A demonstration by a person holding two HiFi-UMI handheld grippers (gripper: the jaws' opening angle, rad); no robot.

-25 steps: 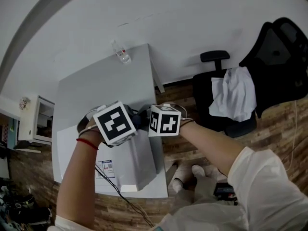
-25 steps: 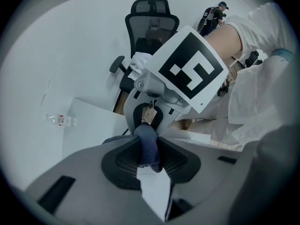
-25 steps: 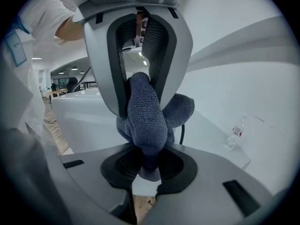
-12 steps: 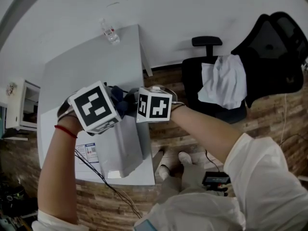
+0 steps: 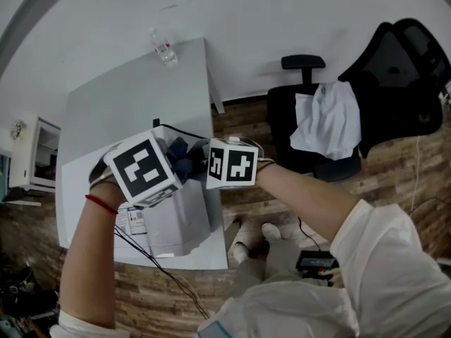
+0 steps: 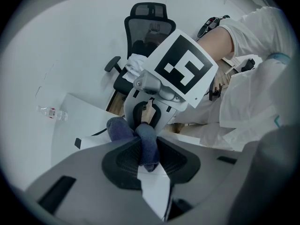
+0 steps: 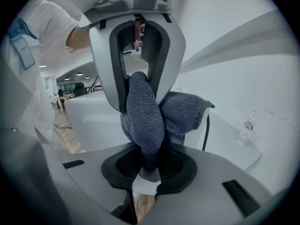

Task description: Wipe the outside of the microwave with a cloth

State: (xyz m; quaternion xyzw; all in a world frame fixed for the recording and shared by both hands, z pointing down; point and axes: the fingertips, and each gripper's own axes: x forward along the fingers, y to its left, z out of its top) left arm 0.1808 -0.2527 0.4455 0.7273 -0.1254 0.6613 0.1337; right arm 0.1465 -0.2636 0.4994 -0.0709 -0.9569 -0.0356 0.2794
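Observation:
A white microwave [image 5: 176,220] stands on the grey table [image 5: 120,97], its top facing me. A blue-grey cloth [image 5: 182,159] is bunched over the far end of that top. Both grippers hold it from opposite sides. My left gripper [image 6: 149,165] points down, its black pads shut on a fold of the cloth [image 6: 146,146], with the microwave [image 6: 157,191] just below. My right gripper [image 7: 147,170] slants down and is shut on another fold of the cloth [image 7: 145,121]. The marker cubes hide the jaws in the head view.
A water bottle [image 5: 162,48] stands at the table's far edge. A black cable [image 5: 151,259] trails off the near edge by the microwave. A black office chair [image 5: 324,129] with white fabric on it stands to the right, and a small white cabinet [image 5: 32,164] to the left.
Both grippers, with the cloth between them, have slid a little toward me over the microwave's top. Neither grip has changed.

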